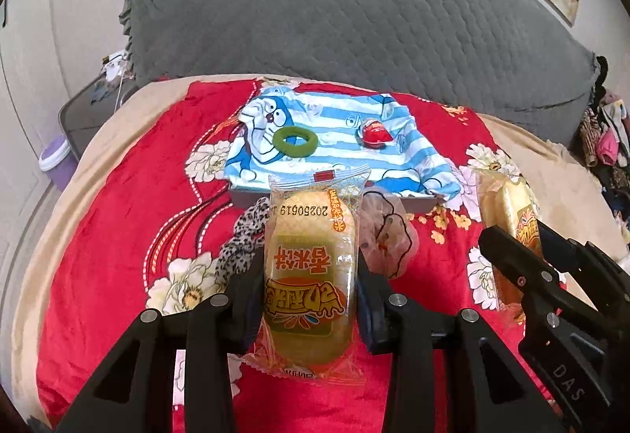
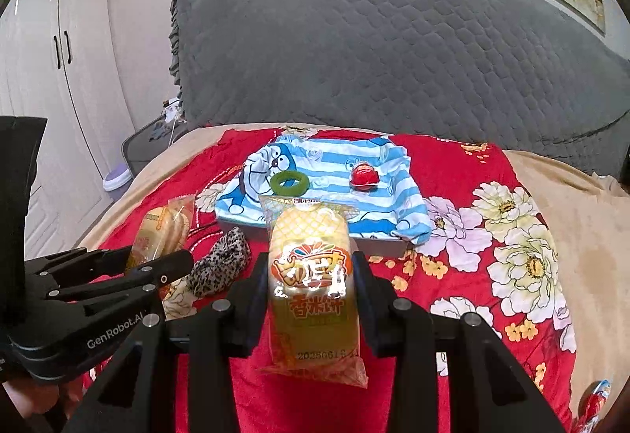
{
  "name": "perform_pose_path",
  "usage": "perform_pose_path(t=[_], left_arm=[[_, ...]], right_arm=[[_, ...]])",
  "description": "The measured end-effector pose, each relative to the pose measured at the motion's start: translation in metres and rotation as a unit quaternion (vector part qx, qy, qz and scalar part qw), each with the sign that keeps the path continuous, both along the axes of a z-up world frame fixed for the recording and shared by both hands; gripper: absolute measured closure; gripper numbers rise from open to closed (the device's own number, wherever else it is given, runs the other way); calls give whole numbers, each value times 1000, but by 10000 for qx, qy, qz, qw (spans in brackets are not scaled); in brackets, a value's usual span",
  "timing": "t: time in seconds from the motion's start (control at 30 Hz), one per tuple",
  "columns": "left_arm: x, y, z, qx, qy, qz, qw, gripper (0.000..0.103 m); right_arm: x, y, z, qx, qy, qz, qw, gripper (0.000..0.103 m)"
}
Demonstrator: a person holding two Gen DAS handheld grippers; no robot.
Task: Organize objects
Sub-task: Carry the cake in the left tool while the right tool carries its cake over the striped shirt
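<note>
The left gripper [image 1: 311, 287] is pinching a yellow rice-cake packet [image 1: 309, 271] stamped "20250619", held above the red blanket [image 1: 118, 220]. The right gripper [image 2: 309, 299] is pinching a second packet [image 2: 311, 287], its date print blurred. "GenRobot.AI" is showing on the left tool, "DAS" on the right. Ahead, a striped cloth [image 1: 334, 141] is covering a box [image 1: 252, 198], carrying a green ring [image 1: 295, 142] and a red toy [image 1: 374, 134], with open blanket on either side.

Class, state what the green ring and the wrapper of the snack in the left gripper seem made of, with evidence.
Green ring: likely soft fabric or foam, matte, fuzzy-looking, no shine.
Snack wrapper: thin clear plastic film, glossy; crimped ends, contents visible through it.
</note>
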State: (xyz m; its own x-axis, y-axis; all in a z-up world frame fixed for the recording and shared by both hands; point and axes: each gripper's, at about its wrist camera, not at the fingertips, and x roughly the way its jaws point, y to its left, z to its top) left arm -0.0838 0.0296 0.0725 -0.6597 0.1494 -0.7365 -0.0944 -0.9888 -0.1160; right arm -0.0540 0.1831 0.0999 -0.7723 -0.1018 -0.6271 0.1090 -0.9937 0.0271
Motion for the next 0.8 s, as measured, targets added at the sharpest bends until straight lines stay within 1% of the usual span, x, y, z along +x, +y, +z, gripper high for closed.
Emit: perform_pose_path(t=[0.23, 0.33, 0.8], left_arm=[[-16, 6, -4, 15, -30, -59, 10000, 63], [-21, 10, -5, -15, -43, -90, 9999, 63], [-46, 19, -6, -83, 55, -58, 9999, 63]], right_arm=[[-13, 7, 4, -47, 22, -83, 10000, 63], [-21, 7, 4, 6, -24, -68, 10000, 63], [-43, 8, 4, -47, 53, -35, 10000, 63]])
